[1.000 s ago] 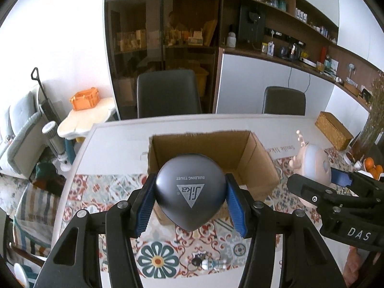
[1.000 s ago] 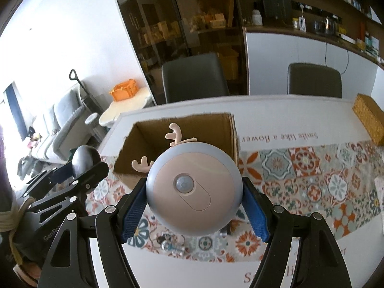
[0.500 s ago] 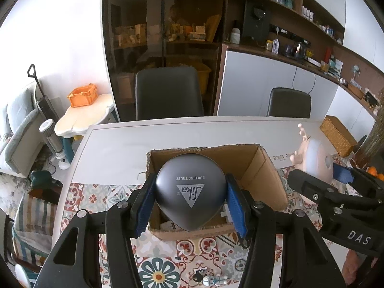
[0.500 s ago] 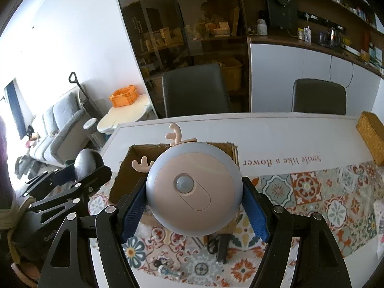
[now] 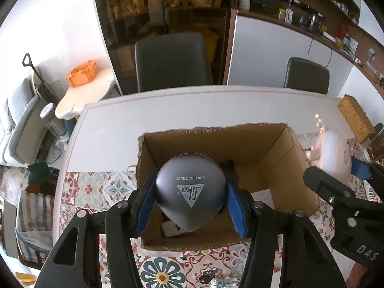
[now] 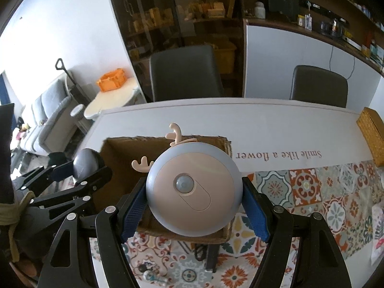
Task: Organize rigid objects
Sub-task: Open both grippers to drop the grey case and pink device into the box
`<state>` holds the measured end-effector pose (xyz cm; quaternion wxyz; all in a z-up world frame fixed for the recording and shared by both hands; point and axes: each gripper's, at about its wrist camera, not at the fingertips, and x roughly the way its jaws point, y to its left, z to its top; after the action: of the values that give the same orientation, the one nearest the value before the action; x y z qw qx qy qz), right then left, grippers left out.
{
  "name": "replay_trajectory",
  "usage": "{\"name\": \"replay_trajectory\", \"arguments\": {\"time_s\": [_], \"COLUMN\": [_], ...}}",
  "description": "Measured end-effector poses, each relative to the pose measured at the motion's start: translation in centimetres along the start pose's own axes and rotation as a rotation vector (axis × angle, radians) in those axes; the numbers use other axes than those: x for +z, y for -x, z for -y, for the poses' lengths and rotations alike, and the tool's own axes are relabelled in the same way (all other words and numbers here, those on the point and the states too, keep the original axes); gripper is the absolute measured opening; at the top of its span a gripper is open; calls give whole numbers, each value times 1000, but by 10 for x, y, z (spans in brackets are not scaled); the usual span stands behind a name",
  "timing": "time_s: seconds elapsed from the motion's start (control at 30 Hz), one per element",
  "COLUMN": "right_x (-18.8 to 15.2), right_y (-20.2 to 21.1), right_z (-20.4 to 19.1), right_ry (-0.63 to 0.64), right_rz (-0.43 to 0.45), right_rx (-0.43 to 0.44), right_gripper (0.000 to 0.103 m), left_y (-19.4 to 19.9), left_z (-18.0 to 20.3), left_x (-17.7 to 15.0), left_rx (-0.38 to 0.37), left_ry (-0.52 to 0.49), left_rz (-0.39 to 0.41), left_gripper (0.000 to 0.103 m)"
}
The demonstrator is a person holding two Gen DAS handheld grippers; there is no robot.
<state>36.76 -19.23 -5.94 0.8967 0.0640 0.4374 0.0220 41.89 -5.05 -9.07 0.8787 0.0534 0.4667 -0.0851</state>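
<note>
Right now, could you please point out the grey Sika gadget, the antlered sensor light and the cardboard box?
grey Sika gadget point(image 5: 190, 189), left wrist view, printed face.
antlered sensor light point(image 6: 193, 192), right wrist view, pink front.
cardboard box point(image 5: 276, 148), left wrist view, inner right wall.

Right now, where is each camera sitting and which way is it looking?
Left wrist view: sits on the left gripper, looking down along its jaws at the grey teardrop object they hold over the open cardboard box; the right gripper shows at the right edge.
Right wrist view: sits on the right gripper, looking down past the antlered night light it holds; the left gripper shows on the left.
Both share the box, the table and two dark chairs.
</note>
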Motion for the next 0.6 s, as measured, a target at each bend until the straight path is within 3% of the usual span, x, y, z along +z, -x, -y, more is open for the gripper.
{"name": "replay_trajectory", "arguments": {"time_s": [0.17,0.37,0.6], "right_x": [0,0,1], "right_y": [-10,-16,-16], "right_z": [2,1,-5], "right_ry": [9,16,24], "right_rz": [-24,-40,-45], "right_rx": [-12,-19,-1], "right_gripper": [75,75,75], "left_y": [-15,-12,12], "left_z": [4,4,-17], "left_x": [-1,-3,-8], "left_rx": [-2,26,142], "left_ry": [-2,-9,29], "left_rz": [-48,-37,31], "left_gripper": [55,57,79]}}
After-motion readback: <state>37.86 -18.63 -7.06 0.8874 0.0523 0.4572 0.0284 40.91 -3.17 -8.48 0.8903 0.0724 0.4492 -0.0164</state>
